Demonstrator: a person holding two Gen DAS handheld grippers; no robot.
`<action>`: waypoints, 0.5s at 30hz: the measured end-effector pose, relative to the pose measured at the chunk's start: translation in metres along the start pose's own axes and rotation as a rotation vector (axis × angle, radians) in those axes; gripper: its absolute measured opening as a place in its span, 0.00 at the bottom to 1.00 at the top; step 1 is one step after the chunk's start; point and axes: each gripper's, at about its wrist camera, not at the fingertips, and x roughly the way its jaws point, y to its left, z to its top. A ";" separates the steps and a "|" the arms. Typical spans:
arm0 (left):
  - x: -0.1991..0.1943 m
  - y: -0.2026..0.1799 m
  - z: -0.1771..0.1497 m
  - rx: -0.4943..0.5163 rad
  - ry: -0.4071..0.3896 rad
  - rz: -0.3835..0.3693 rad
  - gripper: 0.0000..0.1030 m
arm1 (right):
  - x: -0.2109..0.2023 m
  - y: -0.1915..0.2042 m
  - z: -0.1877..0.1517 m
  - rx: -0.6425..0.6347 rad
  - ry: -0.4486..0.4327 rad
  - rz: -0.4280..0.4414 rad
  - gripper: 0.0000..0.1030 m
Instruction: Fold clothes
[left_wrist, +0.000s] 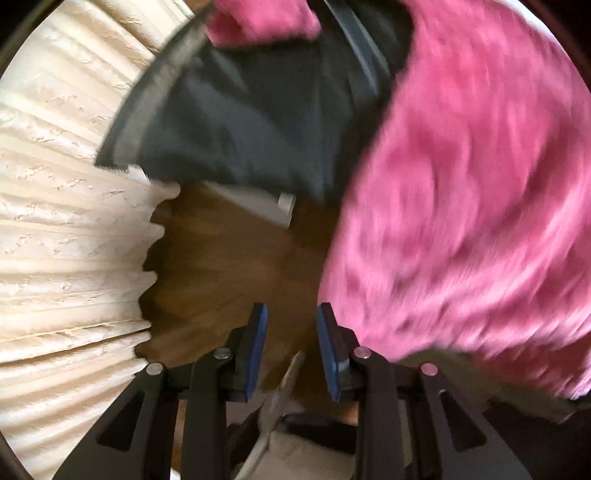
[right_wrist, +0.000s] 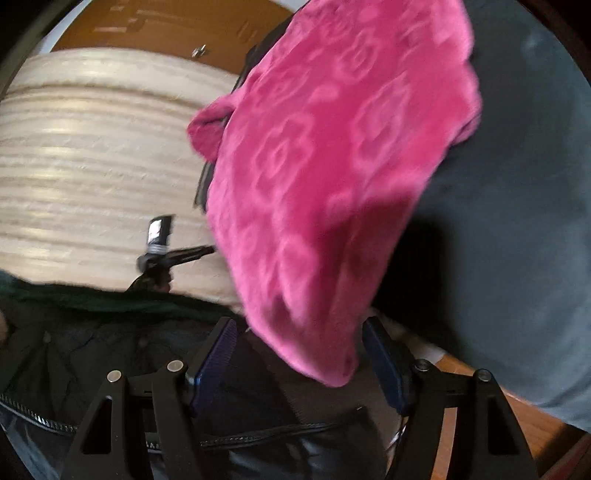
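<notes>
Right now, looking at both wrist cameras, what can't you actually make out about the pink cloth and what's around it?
- Left wrist view: motion blur smears the pink cloth; its pattern and edges are unreadable.
- Right wrist view: the pink cloth's lower corner sits between the right hand-held gripper's open fingers; contact cannot be told.
- Both views: the dark grey fabric is partly covered by the cloth and cut off by the frame.
- Right wrist view: the small black tool is too blurred to identify.

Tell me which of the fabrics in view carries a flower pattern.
The bright pink fuzzy cloth: raised rosette shapes cover it. The dark grey cloth is plain, and the cream ribbed bedcover shows only ridges.
</notes>
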 end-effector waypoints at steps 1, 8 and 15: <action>-0.006 -0.005 0.012 -0.002 -0.019 -0.023 0.30 | -0.005 -0.003 0.007 0.020 -0.036 -0.011 0.71; -0.049 -0.039 0.094 -0.016 -0.153 -0.184 0.31 | -0.022 -0.016 0.069 0.140 -0.253 -0.047 0.71; -0.072 -0.088 0.188 0.024 -0.269 -0.333 0.36 | 0.015 0.030 0.107 0.193 -0.365 -0.118 0.71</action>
